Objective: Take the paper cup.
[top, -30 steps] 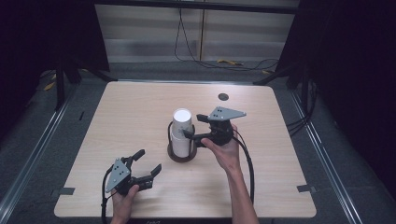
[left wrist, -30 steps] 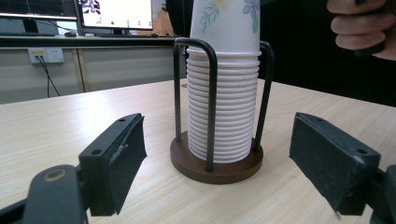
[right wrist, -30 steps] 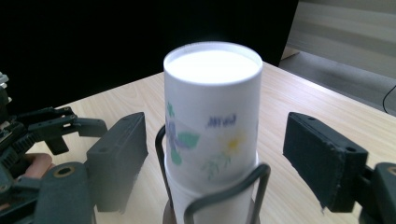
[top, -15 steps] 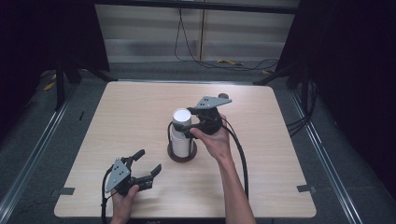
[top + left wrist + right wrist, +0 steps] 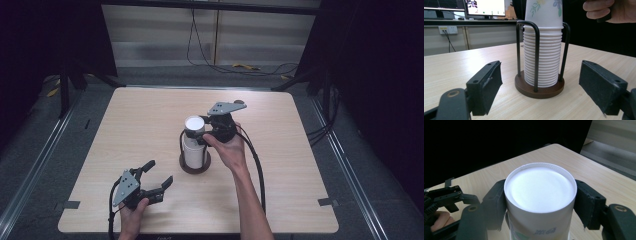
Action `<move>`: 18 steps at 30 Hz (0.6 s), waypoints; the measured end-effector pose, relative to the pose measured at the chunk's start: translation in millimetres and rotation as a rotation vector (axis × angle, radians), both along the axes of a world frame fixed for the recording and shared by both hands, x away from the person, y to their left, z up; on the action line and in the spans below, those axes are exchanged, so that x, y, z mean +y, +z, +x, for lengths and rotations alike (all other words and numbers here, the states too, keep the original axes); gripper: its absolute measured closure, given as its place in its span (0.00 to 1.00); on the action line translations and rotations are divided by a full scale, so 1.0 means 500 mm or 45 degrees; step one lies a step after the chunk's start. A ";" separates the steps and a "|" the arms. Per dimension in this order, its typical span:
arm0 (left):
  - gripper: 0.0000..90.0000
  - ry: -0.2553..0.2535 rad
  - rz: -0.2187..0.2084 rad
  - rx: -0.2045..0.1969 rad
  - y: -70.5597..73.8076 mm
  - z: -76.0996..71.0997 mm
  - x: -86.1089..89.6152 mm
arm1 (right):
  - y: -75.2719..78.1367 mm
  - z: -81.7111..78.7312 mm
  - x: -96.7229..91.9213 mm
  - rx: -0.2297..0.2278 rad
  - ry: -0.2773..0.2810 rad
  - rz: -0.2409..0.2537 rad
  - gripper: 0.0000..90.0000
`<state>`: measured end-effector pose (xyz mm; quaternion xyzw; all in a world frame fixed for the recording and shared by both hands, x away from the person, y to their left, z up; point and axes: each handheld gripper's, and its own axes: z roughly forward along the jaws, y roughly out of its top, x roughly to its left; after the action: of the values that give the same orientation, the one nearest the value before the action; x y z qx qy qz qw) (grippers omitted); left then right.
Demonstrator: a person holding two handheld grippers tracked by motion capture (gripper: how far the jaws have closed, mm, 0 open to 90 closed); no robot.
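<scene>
At table centre: cup holder (image 5: 194,164) holds paper cups (image 5: 543,62); right hand-held gripper (image 5: 204,135) clamps top cup (image 5: 541,192); left hand-held gripper (image 5: 156,176) agape.

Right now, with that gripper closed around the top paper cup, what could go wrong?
1. The right gripper squeezes the top cup from both sides; thin paper might dent.
2. The stack of cups is tightly nested, so lifting could drag up several together.
3. Nothing holds the holder down: the left gripper sits open, apart from it, so the holder could tip or lift.
</scene>
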<state>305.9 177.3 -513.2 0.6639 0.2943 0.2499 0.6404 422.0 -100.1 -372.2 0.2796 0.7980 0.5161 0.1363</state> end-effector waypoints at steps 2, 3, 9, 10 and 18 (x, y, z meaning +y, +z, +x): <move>0.20 -0.001 -0.001 0.001 0.000 0.000 0.000 | 0.002 0.000 0.001 -0.004 0.003 0.008 0.37; 0.20 0.001 -0.001 0.000 0.000 0.000 0.000 | 0.004 0.000 0.000 -0.009 0.000 0.009 0.37; 0.20 0.000 -0.007 0.004 0.000 0.000 -0.001 | 0.007 0.001 0.001 -0.016 -0.001 0.018 0.38; 0.20 0.001 -0.008 0.004 0.000 0.000 -0.001 | 0.008 0.002 0.000 -0.014 0.000 0.022 0.38; 0.20 -0.001 0.000 0.003 0.000 0.000 -0.001 | 0.013 0.001 -0.007 -0.024 -0.005 0.064 0.38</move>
<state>305.9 176.8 -513.2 0.6643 0.2949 0.2489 0.6402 422.5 -103.5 -365.8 0.2797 0.7830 0.5382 0.1377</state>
